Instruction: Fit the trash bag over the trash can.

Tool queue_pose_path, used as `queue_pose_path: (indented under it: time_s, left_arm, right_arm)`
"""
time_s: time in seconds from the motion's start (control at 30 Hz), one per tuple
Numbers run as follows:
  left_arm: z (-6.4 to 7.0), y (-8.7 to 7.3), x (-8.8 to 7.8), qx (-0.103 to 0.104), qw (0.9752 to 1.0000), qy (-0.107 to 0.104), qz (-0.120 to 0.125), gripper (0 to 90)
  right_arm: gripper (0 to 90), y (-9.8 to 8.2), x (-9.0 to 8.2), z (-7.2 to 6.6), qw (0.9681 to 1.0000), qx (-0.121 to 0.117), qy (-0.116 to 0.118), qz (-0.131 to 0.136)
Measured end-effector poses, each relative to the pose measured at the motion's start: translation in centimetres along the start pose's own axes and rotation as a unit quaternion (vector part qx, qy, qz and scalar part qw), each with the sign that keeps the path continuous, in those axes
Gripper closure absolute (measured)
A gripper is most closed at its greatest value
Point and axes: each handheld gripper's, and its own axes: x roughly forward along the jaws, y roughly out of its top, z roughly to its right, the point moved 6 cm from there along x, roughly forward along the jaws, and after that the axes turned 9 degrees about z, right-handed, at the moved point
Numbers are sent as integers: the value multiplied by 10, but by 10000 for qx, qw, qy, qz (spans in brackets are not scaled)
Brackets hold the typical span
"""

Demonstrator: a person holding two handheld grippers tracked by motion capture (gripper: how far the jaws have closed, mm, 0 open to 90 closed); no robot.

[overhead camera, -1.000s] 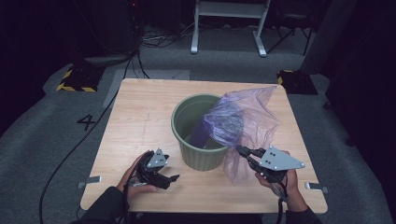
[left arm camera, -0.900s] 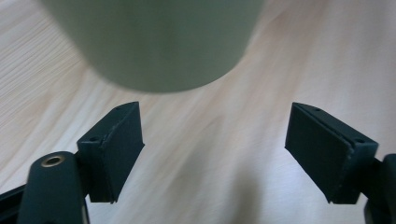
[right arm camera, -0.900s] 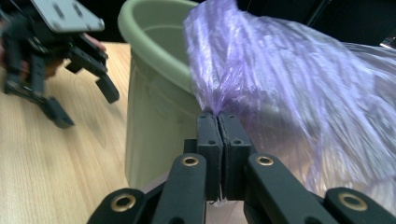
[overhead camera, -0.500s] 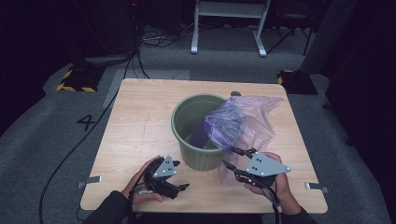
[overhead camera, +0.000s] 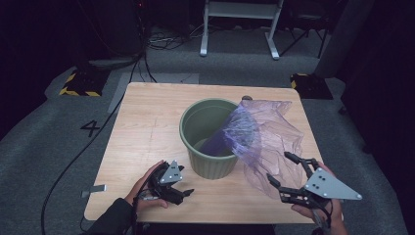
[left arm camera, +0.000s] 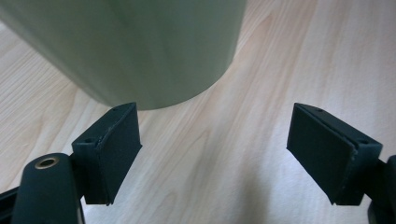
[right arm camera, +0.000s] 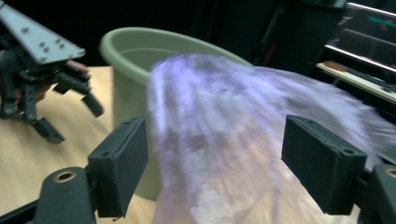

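- Opening wide within the last moment, the right gripper had let go of the purple bag; nothing sat between its jaws.
- Bag lay draped over the green bin's rim, part inside, most spilling onto the table.
- Left gripper rested open and empty beside the bin.
- Lining looked unfinished; a fresh grip seemed needed.

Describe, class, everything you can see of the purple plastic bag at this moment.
The purple plastic bag is thin, translucent and crumpled. One end hangs inside the green bin; the rest drapes over the bin's right rim and spills onto the wooden table. In the right gripper view it looks blurred. The right gripper sits beside its loose end, jaws just opened wide and no longer pressing it.
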Motion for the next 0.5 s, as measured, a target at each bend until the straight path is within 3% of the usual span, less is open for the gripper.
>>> queue_pose_path:
  time_s: [0.2,0.27,0.33,0.47,0.5]
  left_arm:
    - [-8,-2,-1,-99,9999,104,37,173]
    - [-10,-3,-1,-120,9998,123,32,174]
    - [-11,-5,0,-134,9998,162,2,174]
    - [-14,-5,2,-193,9993,319,27,175]
    - [-15,-5,4,-240,9989,397,26,175]
  right_arm:
    - [203,-4,-20,30,9990,285,-343,7]
    - [188,-8,-26,42,9974,434,-583,-29]
    - [180,-16,-28,54,9956,527,-766,-153]
    - [163,-47,-20,75,9906,845,-875,-633]
    - [159,-58,-16,80,9883,1044,-823,-747]
